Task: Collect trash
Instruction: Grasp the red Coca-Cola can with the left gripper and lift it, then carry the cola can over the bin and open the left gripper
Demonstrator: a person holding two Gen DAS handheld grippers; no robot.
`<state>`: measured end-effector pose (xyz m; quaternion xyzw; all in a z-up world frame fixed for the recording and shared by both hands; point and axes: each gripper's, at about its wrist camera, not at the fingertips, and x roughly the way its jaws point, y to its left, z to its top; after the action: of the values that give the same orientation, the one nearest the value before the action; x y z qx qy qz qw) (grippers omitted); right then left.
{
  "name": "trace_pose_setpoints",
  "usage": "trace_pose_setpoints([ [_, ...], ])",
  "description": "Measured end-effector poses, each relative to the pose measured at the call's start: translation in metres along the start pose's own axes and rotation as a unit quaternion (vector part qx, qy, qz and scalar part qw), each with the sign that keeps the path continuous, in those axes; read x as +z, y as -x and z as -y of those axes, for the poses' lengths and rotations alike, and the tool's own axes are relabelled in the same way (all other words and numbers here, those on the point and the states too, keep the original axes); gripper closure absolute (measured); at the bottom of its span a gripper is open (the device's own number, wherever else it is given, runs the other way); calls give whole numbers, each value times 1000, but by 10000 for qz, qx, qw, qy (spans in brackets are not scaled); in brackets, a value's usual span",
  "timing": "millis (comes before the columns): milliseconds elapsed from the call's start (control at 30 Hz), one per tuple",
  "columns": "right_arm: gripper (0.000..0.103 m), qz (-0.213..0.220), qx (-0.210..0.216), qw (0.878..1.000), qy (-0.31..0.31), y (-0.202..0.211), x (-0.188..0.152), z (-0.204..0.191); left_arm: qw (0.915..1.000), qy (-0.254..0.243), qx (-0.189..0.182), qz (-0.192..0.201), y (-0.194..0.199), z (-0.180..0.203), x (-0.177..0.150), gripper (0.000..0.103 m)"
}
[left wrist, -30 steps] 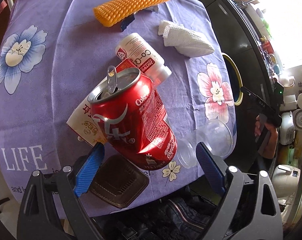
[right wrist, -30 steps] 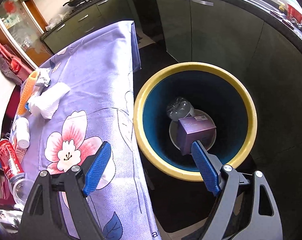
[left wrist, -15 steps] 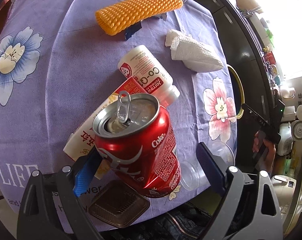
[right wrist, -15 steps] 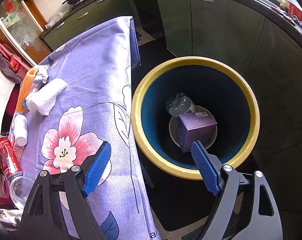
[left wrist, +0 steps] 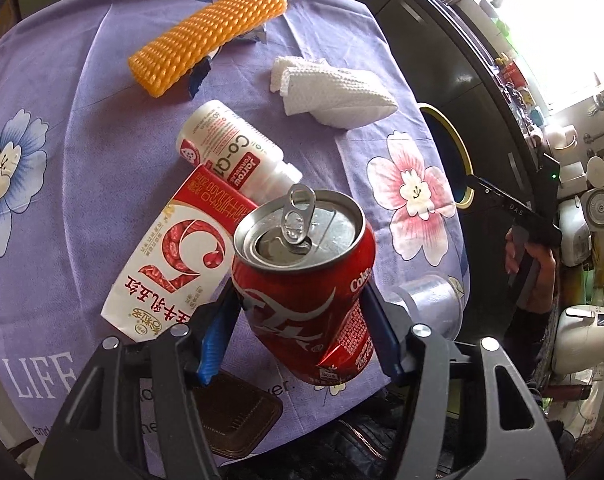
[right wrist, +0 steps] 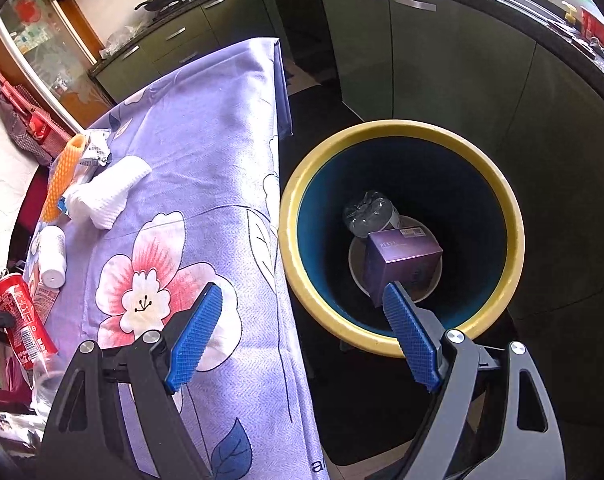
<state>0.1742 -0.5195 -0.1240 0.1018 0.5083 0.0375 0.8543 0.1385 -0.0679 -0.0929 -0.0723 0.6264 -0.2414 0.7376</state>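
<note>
Near the close edge of the surface [left wrist: 81, 160], draped in a purple floral cloth, the left tongs [left wrist: 297, 322] grip a dented red aluminium cola can [left wrist: 306, 280] by its sides, blue pads pressed against it. The can tilts, its opened top and raised pull tab facing the camera. Just behind it lie a red-and-white drink carton [left wrist: 173, 264], flat, and a white plastic supplement bottle [left wrist: 229, 152] on its side, touching the carton's far end. Farther off are an orange honeycomb foam sleeve [left wrist: 205, 36] to the left and a crumpled white paper towel [left wrist: 334, 88] to the right. A clear plastic cup [left wrist: 434, 300] lies on its side right of the can.

Beside the surface's right edge, the right tongs [right wrist: 302, 332] hang wide open and empty above the floor, near a blue bin with a yellow rim [right wrist: 514, 232]. Inside the bin sit a purple cardboard box [right wrist: 402, 260] and a crumpled clear plastic piece [right wrist: 368, 212].
</note>
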Motion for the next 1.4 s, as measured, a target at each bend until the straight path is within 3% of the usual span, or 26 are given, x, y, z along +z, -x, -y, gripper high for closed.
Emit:
trace_pose_setpoints([
  [233, 21, 134, 44, 9999, -43, 11, -5, 2, 9990, -223, 94, 377, 23, 12, 12, 45],
  [467, 21, 263, -1, 9996, -62, 24, -10, 7, 9976, -477, 123, 496, 35, 34, 27, 45],
  [733, 21, 714, -219, 9968, -280, 70, -29, 34, 9902, -1326, -187, 401, 18, 120, 74, 45],
  [867, 21, 908, -347, 9940, -497, 92, -44, 57, 9828, -1807, -332, 196, -17, 179, 104, 45],
  [1067, 21, 1005, -438, 9905, -824, 108, -67, 85, 9729, -2251, -511, -139, -105, 260, 149, 45],
  [1233, 21, 911, -476, 9890, -1066, 107, -84, 103, 9674, -2484, -393, -282, -175, 306, 174, 45],
  [1400, 21, 845, -507, 9869, -1279, 104, -93, 120, 9629, -2675, 123, -342, -222, 319, 180, 45],
])
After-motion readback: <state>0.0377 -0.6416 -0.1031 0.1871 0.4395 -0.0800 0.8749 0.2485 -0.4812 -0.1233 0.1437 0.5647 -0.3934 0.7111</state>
